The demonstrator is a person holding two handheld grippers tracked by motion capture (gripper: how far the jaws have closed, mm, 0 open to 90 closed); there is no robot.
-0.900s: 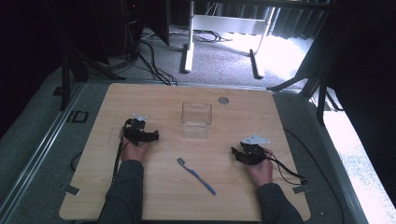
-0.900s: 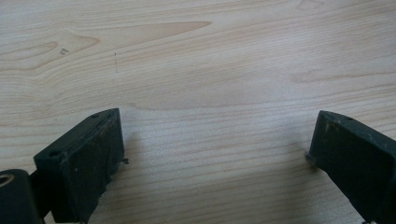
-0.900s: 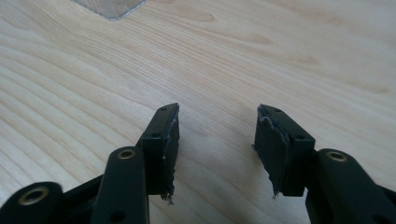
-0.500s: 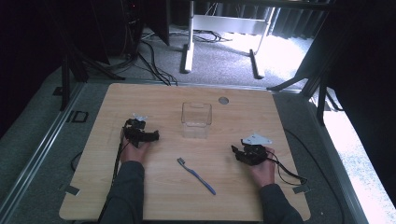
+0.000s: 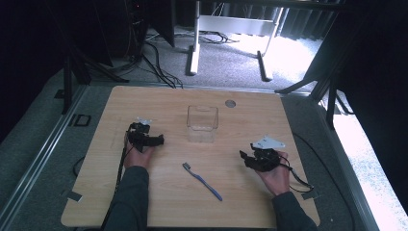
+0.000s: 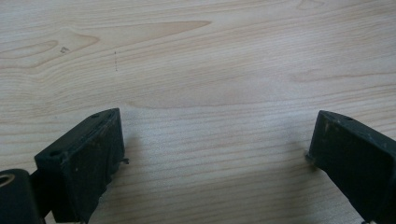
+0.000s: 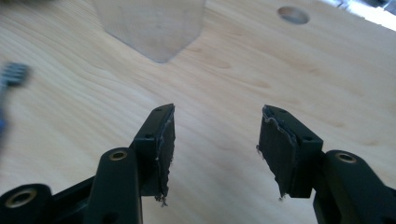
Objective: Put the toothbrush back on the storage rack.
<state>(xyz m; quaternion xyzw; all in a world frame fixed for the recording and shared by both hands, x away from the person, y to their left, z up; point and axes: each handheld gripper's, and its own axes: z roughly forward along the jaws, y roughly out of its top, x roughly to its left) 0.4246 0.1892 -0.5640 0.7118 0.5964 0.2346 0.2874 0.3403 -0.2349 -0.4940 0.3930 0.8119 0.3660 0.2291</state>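
High view, from above the near side: a blue toothbrush [image 5: 202,181] lies flat on the wooden desk [image 5: 144,103], near the middle of the near half, its bristled head pointing far-left and its handle running near-right; a clear plastic container [image 5: 202,123] stands upright just far of it, open at the top. The left gripper [image 5: 156,140] rests on the desk left of the container, its jaws spread wide and holding nothing, as the left gripper view confirms with bare wood between them [image 6: 215,154]; the right gripper [image 5: 244,159] sits right of the toothbrush, its jaws partly open and likewise empty, the container [image 7: 152,25] ahead of them and the blurred brush head [image 7: 11,74] at the left margin of the right gripper view. Handling, as judged: the toothbrush should be light, stiff and thin, with a smooth handle that may slip or pivot in a loose hold; it lies low against the wood, so the jaws would best close across the handle near mid-length rather than on the bristles. The container appears thin-walled and light, hence easily tipped or pushed. Clearance: open wood surrounds the toothbrush on all sides, and both grippers stand well apart from it; a round hole [image 5: 230,103] lies far of the container, and the desk edges are remote from the work.
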